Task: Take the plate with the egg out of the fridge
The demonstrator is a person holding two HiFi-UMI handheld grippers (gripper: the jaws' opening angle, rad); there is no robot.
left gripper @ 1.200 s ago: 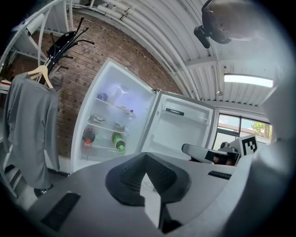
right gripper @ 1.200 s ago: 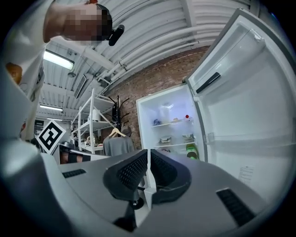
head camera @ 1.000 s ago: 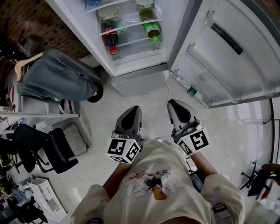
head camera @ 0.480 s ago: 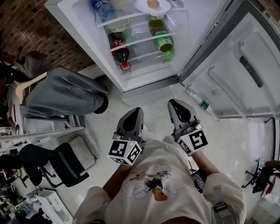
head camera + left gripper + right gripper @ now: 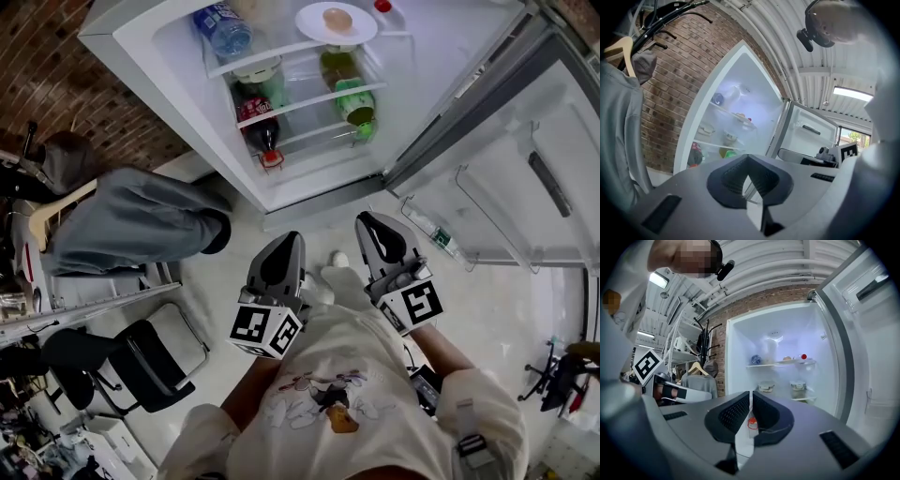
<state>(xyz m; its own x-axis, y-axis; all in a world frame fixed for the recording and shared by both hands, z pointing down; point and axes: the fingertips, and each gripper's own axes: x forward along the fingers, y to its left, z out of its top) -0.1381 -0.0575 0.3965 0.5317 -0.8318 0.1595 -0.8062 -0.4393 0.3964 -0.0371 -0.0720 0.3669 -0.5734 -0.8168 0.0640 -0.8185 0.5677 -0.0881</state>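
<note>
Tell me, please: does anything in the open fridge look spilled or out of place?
Nothing stands out. The plate sits flat on the upper shelf with the egg on it. The bottles lie on their sides, but neatly, and no spill shows.

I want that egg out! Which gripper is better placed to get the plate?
Probably the right gripper: the plate with the egg sits in the right half of the fridge, nearer its line than the left gripper. Both are shut and empty.
</note>
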